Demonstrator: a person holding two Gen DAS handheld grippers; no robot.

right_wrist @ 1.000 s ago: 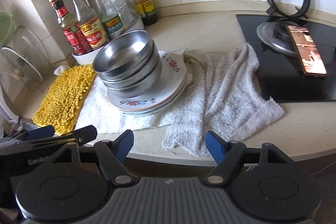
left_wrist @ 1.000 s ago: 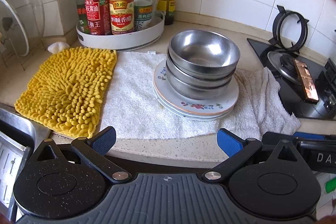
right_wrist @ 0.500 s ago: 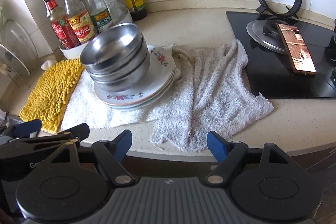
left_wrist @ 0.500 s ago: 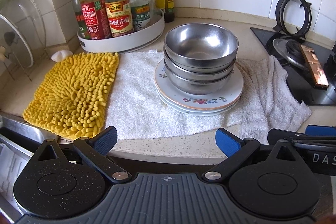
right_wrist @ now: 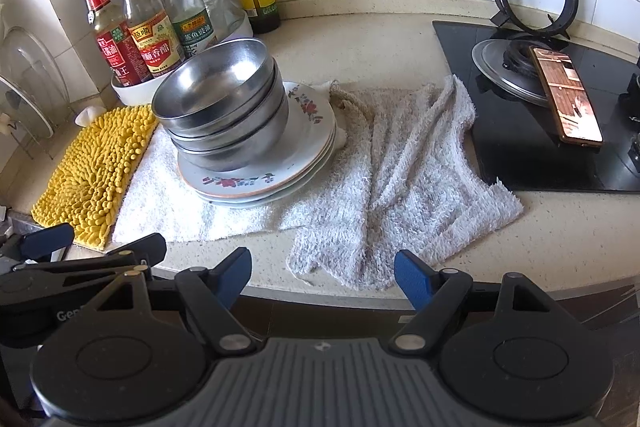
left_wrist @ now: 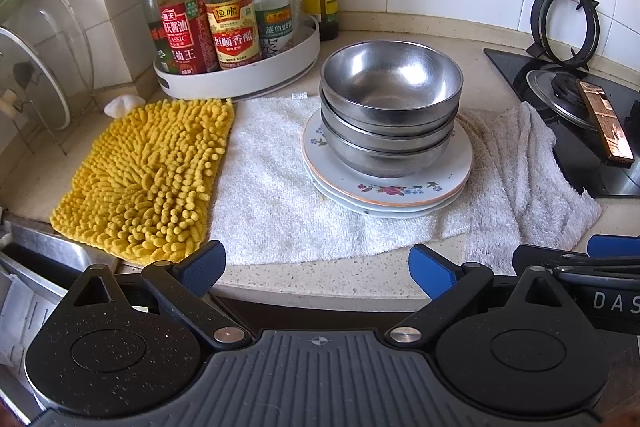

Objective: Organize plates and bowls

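While both tools [left_wrist: 316, 265] [right_wrist: 322, 273] gape empty, nested steel bowls [left_wrist: 390, 95] atop floral plates [left_wrist: 400, 189].

I see the speckled desk [left_wrist: 320, 279] carrying a yellow mat [left_wrist: 148, 179], a white towel [left_wrist: 272, 195], a grey towel [right_wrist: 404, 187], a bottle turntable [left_wrist: 240, 79] and a black hob [right_wrist: 540, 147].

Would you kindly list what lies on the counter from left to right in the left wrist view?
Yellow shaggy chenille mat → white terry towel → stack of steel bowls on floral plates → crumpled grey towel → copper-coloured phone on the black hob.
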